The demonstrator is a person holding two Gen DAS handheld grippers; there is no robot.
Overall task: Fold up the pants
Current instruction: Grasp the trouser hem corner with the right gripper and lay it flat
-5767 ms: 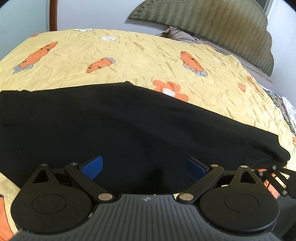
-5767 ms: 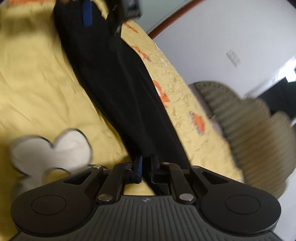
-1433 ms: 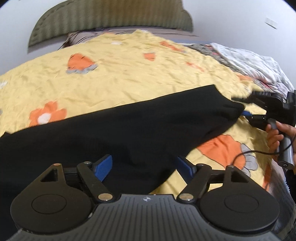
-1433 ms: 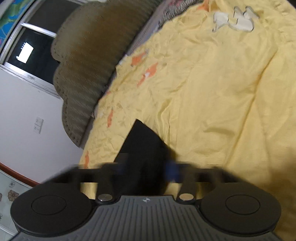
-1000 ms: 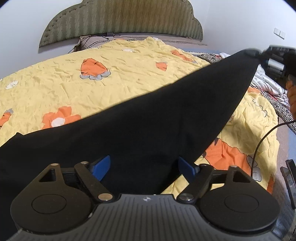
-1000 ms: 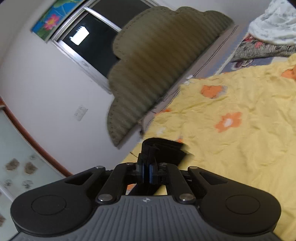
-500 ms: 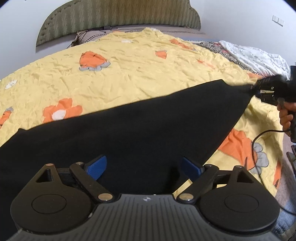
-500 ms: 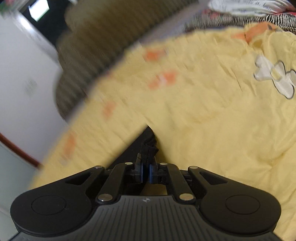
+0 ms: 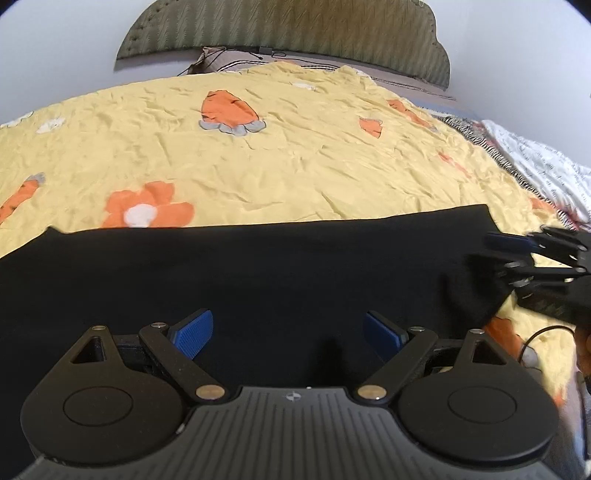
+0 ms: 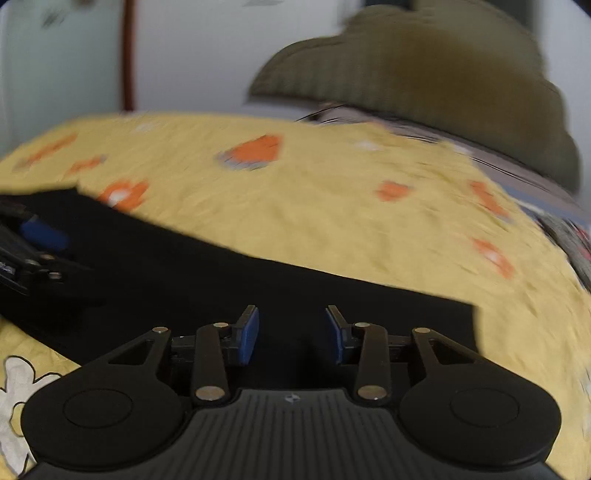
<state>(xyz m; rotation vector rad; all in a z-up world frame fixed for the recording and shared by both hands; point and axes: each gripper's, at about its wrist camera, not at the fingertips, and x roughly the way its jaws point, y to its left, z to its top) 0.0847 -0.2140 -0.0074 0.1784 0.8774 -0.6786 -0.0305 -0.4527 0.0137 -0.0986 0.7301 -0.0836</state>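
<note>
We had the black pants (image 9: 258,280) lying flat as a long band across the yellow carrot-print bedspread (image 9: 295,147), with the green headboard (image 9: 288,33) well beyond them. Their far edge ran straight and clean, which we read as one lengthwise fold already made, leg laid on leg, though the dark cloth hid the layers and we could not be sure. Our left gripper (image 9: 288,332) hovered low over the middle of the band with its jaws spread wide and nothing caught between the blue pads (image 9: 195,332). Our right gripper (image 10: 291,338) sat at one end of the pants; its jaws were opening, part way apart, with black cloth beneath them but no pad visibly pressing on it, so we judged that end as let go and set down. The right-wrist view was blurred, so fine detail there was lost. What remained, as we saw it, was the crosswise folding: bringing one end over toward the other to make a compact bundle.
</note>
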